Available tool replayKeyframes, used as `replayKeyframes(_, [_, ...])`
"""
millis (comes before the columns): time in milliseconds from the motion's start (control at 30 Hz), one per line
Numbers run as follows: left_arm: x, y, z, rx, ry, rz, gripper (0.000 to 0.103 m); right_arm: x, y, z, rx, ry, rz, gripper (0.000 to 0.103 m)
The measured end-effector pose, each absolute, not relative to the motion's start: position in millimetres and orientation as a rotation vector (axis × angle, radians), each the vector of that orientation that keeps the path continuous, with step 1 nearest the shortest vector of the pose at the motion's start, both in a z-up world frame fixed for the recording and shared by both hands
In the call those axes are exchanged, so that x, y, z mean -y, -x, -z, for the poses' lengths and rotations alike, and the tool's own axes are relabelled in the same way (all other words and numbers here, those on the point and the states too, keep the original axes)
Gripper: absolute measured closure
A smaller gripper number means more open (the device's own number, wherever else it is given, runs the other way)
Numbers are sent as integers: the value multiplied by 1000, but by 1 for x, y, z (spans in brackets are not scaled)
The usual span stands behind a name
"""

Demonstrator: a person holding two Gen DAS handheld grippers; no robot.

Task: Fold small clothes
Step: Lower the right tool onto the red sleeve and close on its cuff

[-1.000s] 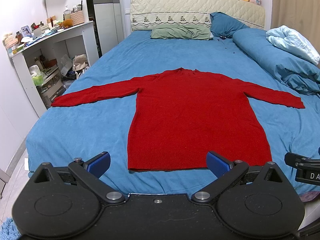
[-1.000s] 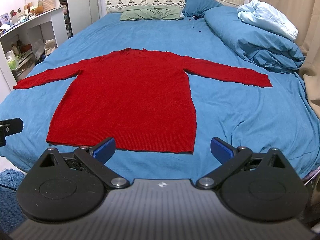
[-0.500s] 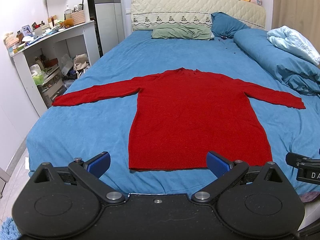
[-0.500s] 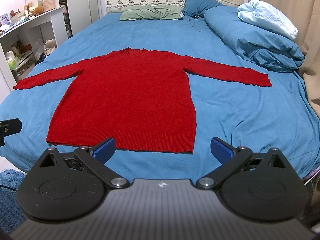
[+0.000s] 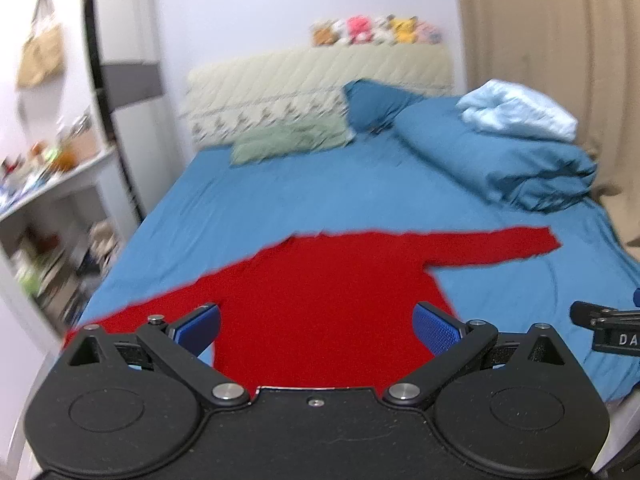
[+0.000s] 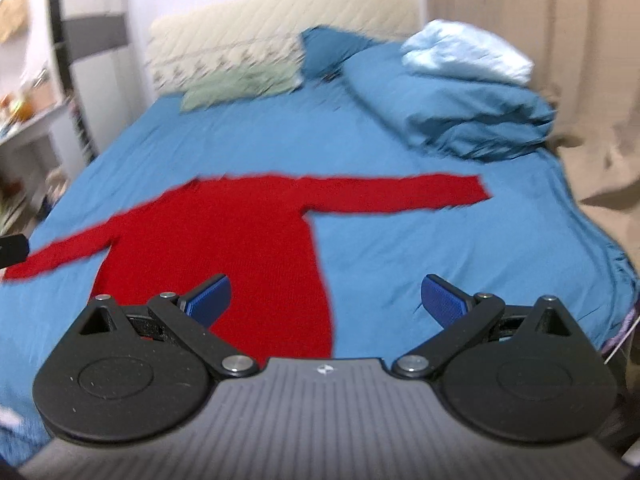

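A red long-sleeved sweater lies flat on a bed covered with a blue sheet, its sleeves stretched out to either side and its neckline pointing toward the headboard at the top of the frame. It fills the middle of both views; laid out this way, every edge is open to a grasp, which suits the start of folding. The left gripper sits at the bottom centre of its own view with its blue pads spread wide and nothing between them, hovering over the lower body of the sweater. The right gripper is likewise spread wide and empty at the bottom centre of its view, with its left pad over the sweater's right side edge and its right pad over bare sheet. Both views are blurred, so fine detail is lost, and the hem is hidden behind the gripper bodies. At right of frame a rolled blue duvet carries a pale blue blanket. A green pillow and a blue pillow rest against the headboard, with plush toys lined along its top. Cluttered white shelves stand at left. No fold appears to have been made yet, and both grippers seem poised for a first grasp.
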State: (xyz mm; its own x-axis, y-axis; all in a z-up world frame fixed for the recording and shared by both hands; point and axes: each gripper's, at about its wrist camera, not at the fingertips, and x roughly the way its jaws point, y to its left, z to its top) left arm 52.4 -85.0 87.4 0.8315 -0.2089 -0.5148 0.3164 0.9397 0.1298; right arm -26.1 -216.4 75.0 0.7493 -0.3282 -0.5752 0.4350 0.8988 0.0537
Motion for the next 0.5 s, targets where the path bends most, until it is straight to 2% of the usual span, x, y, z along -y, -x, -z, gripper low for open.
replayKeyframes(233, [137, -130, -95, -542, -201, 431, 0, 306, -2, -94, -521, -288, 521, 0])
replayKeyframes(500, [190, -258, -50, -640, -223, 450, 0, 395, -78, -41, -526, -415, 576, 0])
